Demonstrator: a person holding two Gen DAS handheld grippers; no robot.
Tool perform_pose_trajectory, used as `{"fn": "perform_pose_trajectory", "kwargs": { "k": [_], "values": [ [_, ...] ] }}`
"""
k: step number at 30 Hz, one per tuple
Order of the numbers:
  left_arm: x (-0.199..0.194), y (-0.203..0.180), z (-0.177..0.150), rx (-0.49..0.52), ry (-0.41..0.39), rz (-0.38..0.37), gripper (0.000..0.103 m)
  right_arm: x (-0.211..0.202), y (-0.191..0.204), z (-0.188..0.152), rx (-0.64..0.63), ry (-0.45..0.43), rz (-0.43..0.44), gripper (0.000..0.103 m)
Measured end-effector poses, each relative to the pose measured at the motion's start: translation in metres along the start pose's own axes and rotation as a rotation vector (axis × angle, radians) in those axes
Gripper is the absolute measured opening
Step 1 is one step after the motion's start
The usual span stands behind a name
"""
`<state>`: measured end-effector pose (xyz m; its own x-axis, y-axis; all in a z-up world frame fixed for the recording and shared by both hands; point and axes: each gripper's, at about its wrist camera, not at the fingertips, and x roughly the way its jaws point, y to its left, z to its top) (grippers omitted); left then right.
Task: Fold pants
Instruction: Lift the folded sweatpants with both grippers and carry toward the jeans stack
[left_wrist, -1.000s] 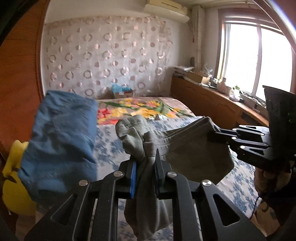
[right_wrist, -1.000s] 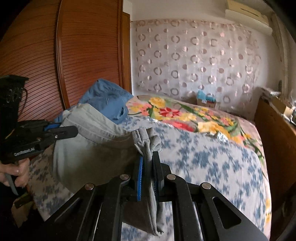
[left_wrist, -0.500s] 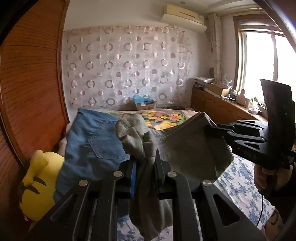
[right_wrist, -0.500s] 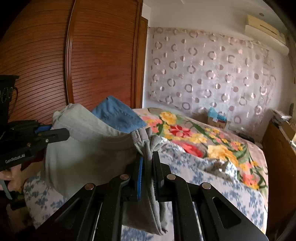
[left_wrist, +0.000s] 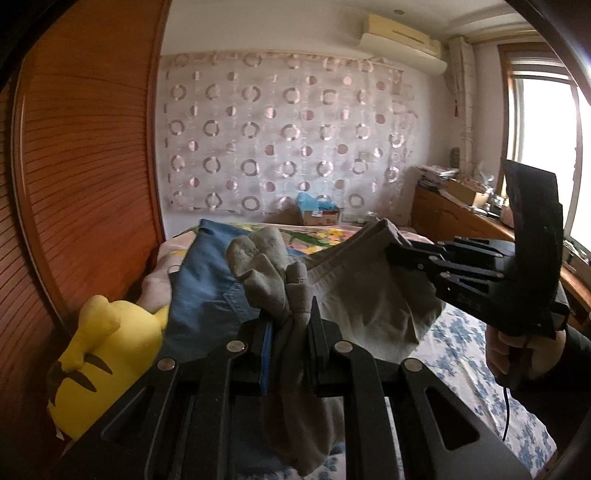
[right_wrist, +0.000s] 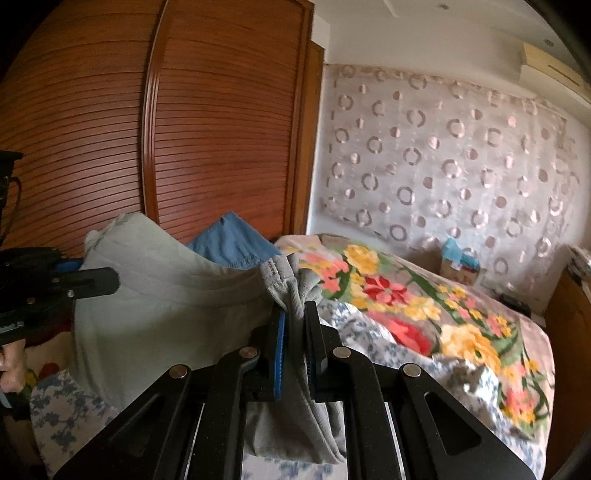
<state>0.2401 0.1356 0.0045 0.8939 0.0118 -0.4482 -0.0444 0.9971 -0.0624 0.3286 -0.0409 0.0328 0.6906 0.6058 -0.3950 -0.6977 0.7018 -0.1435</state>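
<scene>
Ahead of both grippers, the bed (right_wrist: 480, 354) fills the room's floor space, its floral cover beyond a blue-flowered sheet (left_wrist: 461, 354), with a wooden slatted wardrobe (right_wrist: 221, 129) off to the left gripper's side. Above the bed, the grey-green pants (left_wrist: 369, 295) hang stretched between the two tools, waistband uppermost and the fabric sagging below. Behind them, on the far side from the left gripper, lies a pair of blue jeans (left_wrist: 207, 280), and a yellow plush toy (left_wrist: 99, 365) sits low to that gripper's left. Clamped tight, the left gripper (left_wrist: 290, 325) pinches a bunched wad of the pants between its pads, cloth spilling above and below its jaws. Likewise the right gripper (right_wrist: 293, 332) is clenched on the opposite end of the waistband, folds rising just past its fingertips.
</scene>
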Motion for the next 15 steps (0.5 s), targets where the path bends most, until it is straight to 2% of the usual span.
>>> {"fn": "perform_pose_trajectory", "kwargs": {
  "k": [10, 15],
  "values": [
    [-0.007, 0.02, -0.008, -0.086, -0.045, 0.019, 0.016, 0.049, -0.015, 0.023, -0.114, -0.033, 0.044, 0.009],
    [-0.006, 0.033, -0.022, -0.153, -0.023, 0.04, 0.016, 0.076, -0.005, 0.027, -0.19, -0.023, 0.096, 0.009]
  ]
}}
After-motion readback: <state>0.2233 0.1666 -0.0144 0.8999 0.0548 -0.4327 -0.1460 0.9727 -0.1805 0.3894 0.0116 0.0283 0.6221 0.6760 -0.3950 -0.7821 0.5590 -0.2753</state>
